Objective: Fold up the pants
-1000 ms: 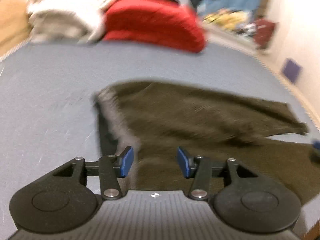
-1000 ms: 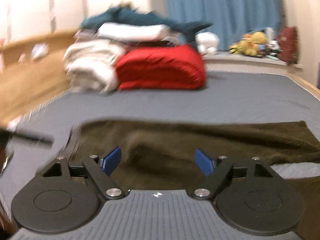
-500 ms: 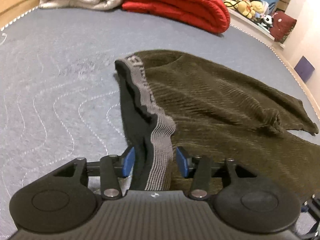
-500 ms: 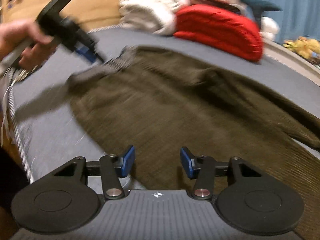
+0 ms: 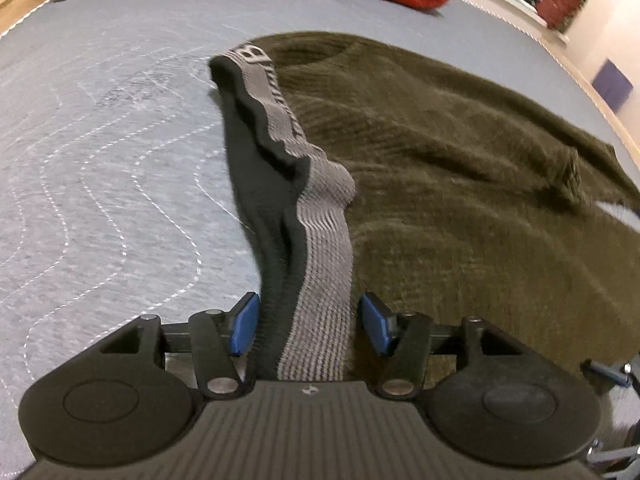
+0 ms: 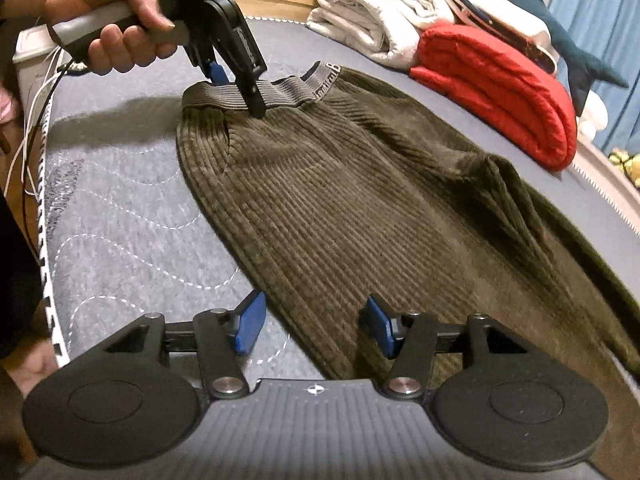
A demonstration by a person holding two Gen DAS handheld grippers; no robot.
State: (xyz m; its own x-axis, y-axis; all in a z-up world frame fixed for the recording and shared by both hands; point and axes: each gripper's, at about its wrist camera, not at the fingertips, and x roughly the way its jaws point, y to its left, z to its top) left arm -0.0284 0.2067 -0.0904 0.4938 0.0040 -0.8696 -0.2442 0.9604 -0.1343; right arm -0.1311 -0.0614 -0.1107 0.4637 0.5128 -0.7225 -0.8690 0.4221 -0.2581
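Olive-green corduroy pants (image 6: 360, 200) lie spread flat on the grey quilted bed (image 5: 100, 160), their grey elastic waistband (image 5: 320, 260) rumpled at one end. The left gripper (image 5: 308, 326) straddles that waistband, its jaws opening, the blue pads just clear of the fabric. The right gripper (image 6: 312, 326) hovers half-open over the pants' side edge, gripping nothing. A folded red quilt (image 6: 500, 88) lies beyond.
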